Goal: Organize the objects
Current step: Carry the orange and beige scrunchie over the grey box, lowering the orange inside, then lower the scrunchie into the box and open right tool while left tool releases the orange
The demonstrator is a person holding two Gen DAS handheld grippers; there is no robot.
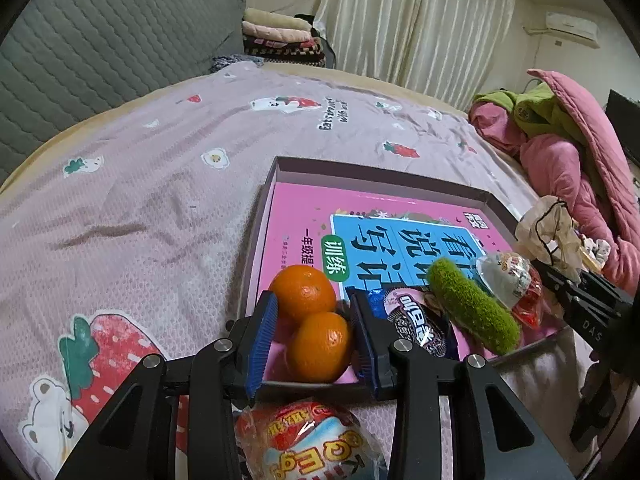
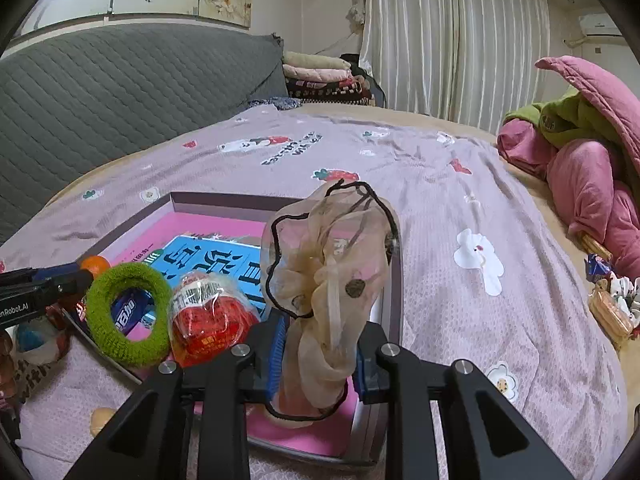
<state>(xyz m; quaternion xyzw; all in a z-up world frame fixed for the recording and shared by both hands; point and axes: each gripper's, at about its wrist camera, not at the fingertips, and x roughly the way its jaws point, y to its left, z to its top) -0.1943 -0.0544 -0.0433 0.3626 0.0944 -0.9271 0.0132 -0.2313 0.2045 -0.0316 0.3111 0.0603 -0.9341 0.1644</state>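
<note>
A shallow grey box [image 1: 276, 172] with a pink book inside lies on the bed. My left gripper [image 1: 314, 332] sits over its near corner, jaws around the nearer of two oranges [image 1: 320, 346]; the other orange [image 1: 304, 292] lies just beyond. A green fuzzy ring [image 1: 472, 306], a dark snack packet [image 1: 416, 320] and a wrapped toy egg [image 1: 510, 280] lie in the box. My right gripper [image 2: 320, 360] is shut on a beige sheer scrunchie [image 2: 328, 264], held over the box [image 2: 392, 304]. The ring [image 2: 128, 312] and egg [image 2: 208, 312] show left of it.
Another wrapped toy egg [image 1: 308, 444] lies on the sheet just before the box. Pink and green bedding [image 2: 580, 160] is piled at the right. Small items and a little basket [image 2: 608, 308] lie at the bed's right edge. A grey headboard [image 2: 120, 88] stands behind.
</note>
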